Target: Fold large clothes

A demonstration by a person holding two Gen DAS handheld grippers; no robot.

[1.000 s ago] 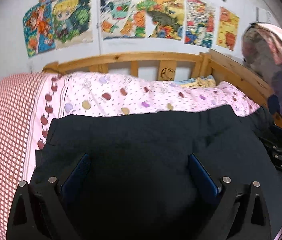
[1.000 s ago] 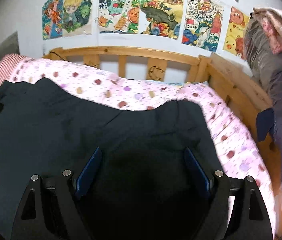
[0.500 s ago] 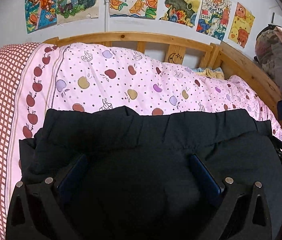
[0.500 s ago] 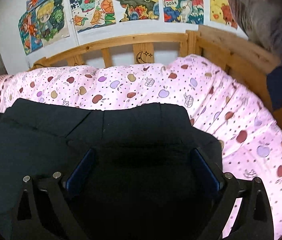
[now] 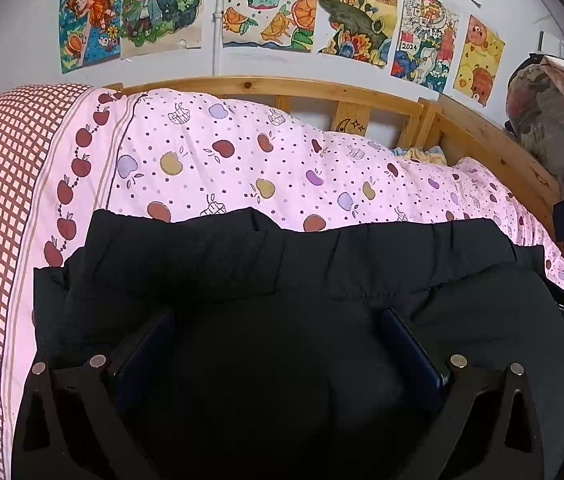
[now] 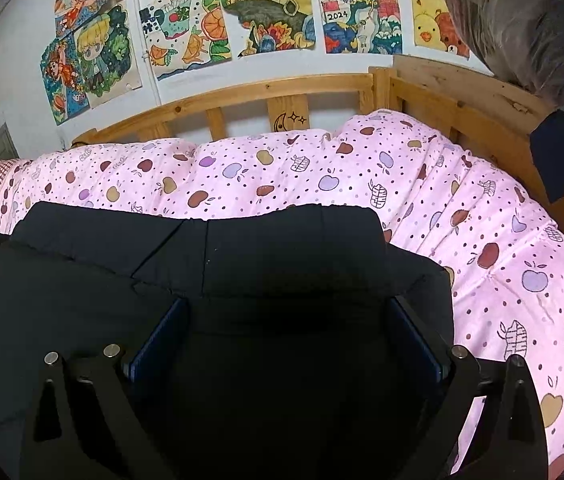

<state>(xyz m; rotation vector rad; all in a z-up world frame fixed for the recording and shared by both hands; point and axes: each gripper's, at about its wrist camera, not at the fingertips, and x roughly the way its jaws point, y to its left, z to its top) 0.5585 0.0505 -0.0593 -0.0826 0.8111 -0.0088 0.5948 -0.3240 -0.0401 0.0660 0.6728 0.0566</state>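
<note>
Black garment lay spread on the pink apple-print quilt of the bed, toward its near edge; far hem ran roughly parallel to the wooden headboard rail, well short of it. Fabric looked thick, soft, slightly padded, with a gathered band along the far hem and stitched panel seams. Judged fairly heavy for cloth, limp, not slippery; should drape and hold a crease poorly.

Left hand-held gripper: fingers spread wide, dark cloth filling the space between them; whether any fold was actually caught could not be told. Right hand-held gripper: likewise spread wide over the garment's right part, nothing visibly pinched.

Best hold, in my judgement: the thick hem band or a corner near the seam, both sides taken together so the weight lifts evenly. Mid-panel pinches would likely bunch.

Drawings on wall behind; other clothes hung by the far right corner.
</note>
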